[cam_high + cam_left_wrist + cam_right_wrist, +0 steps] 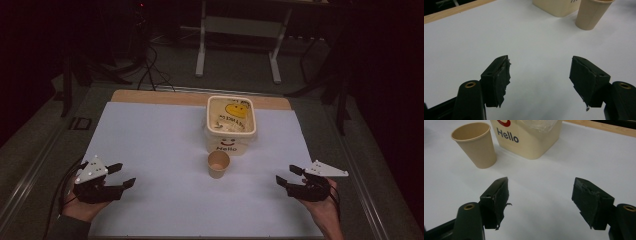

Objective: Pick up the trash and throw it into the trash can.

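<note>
The upright cup (218, 164) stands between both sets of fingers, ahead-right of the left gripper (121, 175) and ahead-left of the right gripper (288, 176), about equally near, both spread apart and empty.

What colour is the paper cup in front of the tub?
Plain tan paper cup, no print; clearest in the right gripper view.

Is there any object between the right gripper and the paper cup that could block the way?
Nothing visible blocks it. Only bare white table lies between the open right gripper and the paper cup. The cream tub stands behind the cup, off that path.
</note>
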Motion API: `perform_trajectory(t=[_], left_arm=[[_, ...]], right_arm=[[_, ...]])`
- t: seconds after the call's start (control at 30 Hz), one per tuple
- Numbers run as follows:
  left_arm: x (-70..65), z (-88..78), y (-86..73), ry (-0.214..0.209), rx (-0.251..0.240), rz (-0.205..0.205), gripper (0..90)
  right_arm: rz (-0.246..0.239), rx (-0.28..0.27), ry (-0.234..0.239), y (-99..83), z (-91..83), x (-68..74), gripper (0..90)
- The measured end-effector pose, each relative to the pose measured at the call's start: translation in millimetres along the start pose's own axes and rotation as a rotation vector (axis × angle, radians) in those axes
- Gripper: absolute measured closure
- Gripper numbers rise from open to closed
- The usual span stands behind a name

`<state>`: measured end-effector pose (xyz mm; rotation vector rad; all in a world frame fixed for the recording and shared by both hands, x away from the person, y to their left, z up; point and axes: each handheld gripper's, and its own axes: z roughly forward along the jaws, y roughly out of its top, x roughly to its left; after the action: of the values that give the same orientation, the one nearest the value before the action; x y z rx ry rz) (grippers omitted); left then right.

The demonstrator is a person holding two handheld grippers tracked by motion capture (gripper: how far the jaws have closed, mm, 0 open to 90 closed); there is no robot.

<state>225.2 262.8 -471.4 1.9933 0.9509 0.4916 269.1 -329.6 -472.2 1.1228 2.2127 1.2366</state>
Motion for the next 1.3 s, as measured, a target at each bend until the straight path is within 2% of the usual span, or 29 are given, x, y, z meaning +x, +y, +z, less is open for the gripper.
perform_trajectory(t=[0.23, 0.43, 0.77, 0.97, 1.3], left_arm=[[1.0, 1.3, -2.9, 0.006, 0.016, 0.005, 33.2], [3.4, 0.7, -4.2, 0.016, 0.008, -0.014, 33.3], [4.1, 2.8, -3.1, 0.031, 0.003, -0.018, 33.5], [6.4, 3.4, -4.7, 0.036, 0.007, -0.039, 33.8], [4.3, 6.5, -5.1, 0.037, 0.019, -0.047, 34.5]], right_arm=[[0.008, -0.003, 0.010, 1.5, 1.6, 2.0, 29.2], [0.004, 0.006, 0.018, 2.3, 6.5, 3.9, 29.3], [0.016, -0.010, 0.024, 7.5, 10.6, 7.6, 30.0], [0.010, -0.016, 0.045, 18.7, 18.5, 15.8, 30.4], [-0.002, -0.018, 0.060, 45.7, 34.6, 33.8, 31.2]])
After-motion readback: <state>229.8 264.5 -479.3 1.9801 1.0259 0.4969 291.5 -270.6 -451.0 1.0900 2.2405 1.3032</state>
